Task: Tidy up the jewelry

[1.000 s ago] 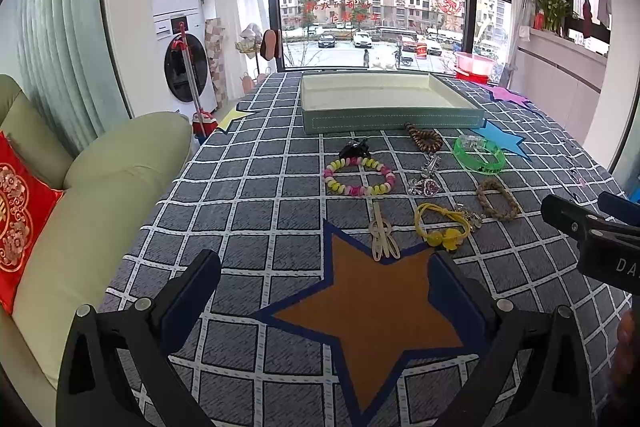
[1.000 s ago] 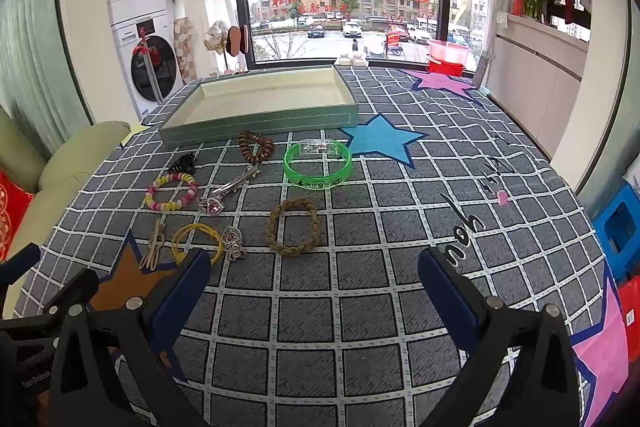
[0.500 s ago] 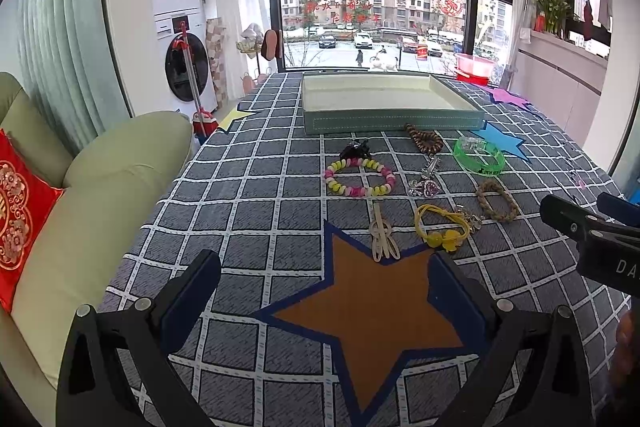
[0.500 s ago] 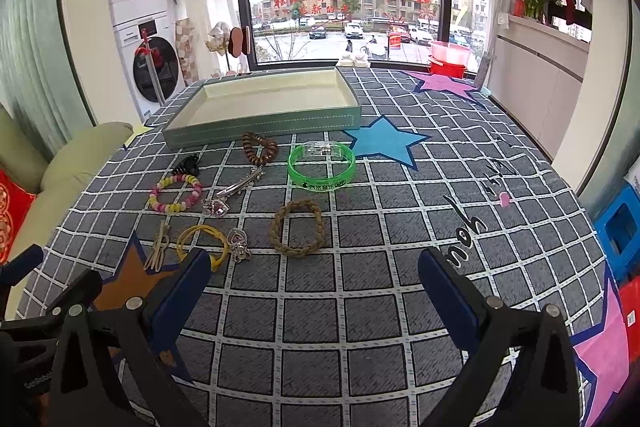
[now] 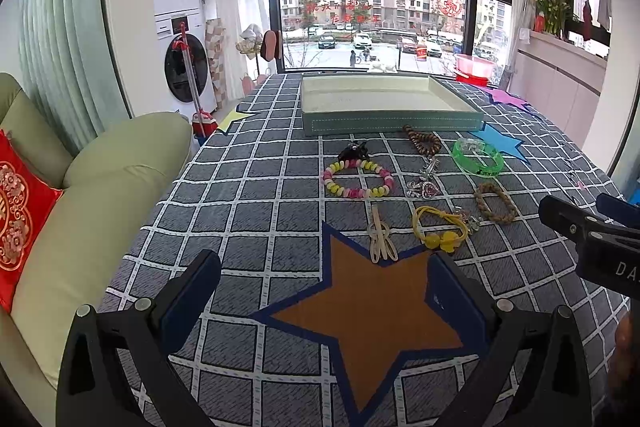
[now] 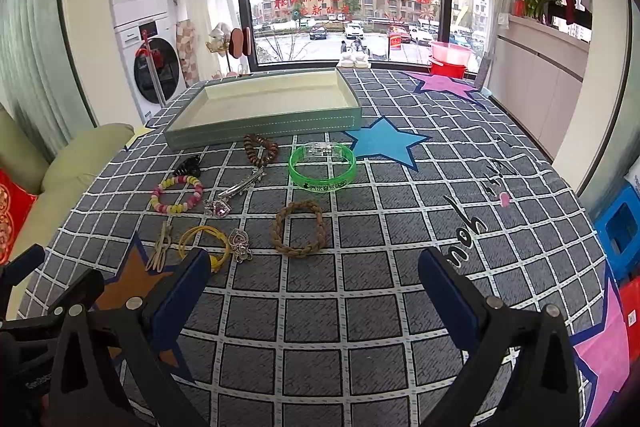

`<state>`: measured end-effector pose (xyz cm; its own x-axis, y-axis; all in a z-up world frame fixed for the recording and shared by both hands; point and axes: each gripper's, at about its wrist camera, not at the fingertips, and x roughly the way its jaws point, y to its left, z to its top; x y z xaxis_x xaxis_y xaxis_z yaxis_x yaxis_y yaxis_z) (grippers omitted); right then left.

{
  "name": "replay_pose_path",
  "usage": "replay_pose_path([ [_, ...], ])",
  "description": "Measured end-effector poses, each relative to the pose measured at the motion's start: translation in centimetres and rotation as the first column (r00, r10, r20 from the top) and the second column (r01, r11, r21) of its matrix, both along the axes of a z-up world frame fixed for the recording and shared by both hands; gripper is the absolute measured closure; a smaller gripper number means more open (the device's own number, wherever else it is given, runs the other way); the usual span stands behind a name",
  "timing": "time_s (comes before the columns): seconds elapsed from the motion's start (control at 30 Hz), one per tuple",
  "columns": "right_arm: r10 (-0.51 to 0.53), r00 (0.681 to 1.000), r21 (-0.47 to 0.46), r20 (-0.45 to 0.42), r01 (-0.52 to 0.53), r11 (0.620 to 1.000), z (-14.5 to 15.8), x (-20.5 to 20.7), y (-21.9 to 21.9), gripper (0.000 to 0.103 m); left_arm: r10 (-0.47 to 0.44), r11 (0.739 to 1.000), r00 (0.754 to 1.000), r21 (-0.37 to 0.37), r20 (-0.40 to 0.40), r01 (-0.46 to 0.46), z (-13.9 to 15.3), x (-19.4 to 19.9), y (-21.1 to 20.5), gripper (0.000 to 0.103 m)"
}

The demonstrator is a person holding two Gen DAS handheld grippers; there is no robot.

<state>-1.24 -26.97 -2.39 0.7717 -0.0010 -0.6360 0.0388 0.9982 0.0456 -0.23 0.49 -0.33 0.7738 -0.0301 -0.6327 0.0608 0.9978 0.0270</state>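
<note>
Several pieces of jewelry lie on the checked tablecloth in front of a shallow green tray (image 5: 390,126) (image 6: 264,133) that holds nothing. They include a pink-yellow bead bracelet (image 5: 357,179) (image 6: 177,194), a yellow cord bracelet (image 5: 439,223) (image 6: 204,243), a braided tan bracelet (image 5: 494,203) (image 6: 299,228), a green bangle (image 5: 477,157) (image 6: 322,171), a brown bead string (image 6: 260,148), a silver heart clip (image 6: 236,193) and a black clip (image 5: 353,151). My left gripper (image 5: 322,287) is open and empty above the orange star. My right gripper (image 6: 314,281) is open and empty, near the braided bracelet.
A green sofa (image 5: 80,195) with a red cushion (image 5: 20,227) borders the table's left edge. Blue and red bins (image 6: 622,227) stand at the right. Washing machines (image 5: 180,67) and a window are behind the table.
The right gripper has crept slightly forward and right, toward the jewelry. The left gripper has barely moved. Both stay open.
</note>
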Motion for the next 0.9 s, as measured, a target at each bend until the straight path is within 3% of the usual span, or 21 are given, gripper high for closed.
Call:
replay_pose_path([
  [0.9,0.008,1.0,0.006,0.0,-0.008,1.0,0.01,0.03,0.26,0.0,0.005,1.0,1.0,-0.008,0.001,-0.005,0.08,0.12,-0.16,0.0],
])
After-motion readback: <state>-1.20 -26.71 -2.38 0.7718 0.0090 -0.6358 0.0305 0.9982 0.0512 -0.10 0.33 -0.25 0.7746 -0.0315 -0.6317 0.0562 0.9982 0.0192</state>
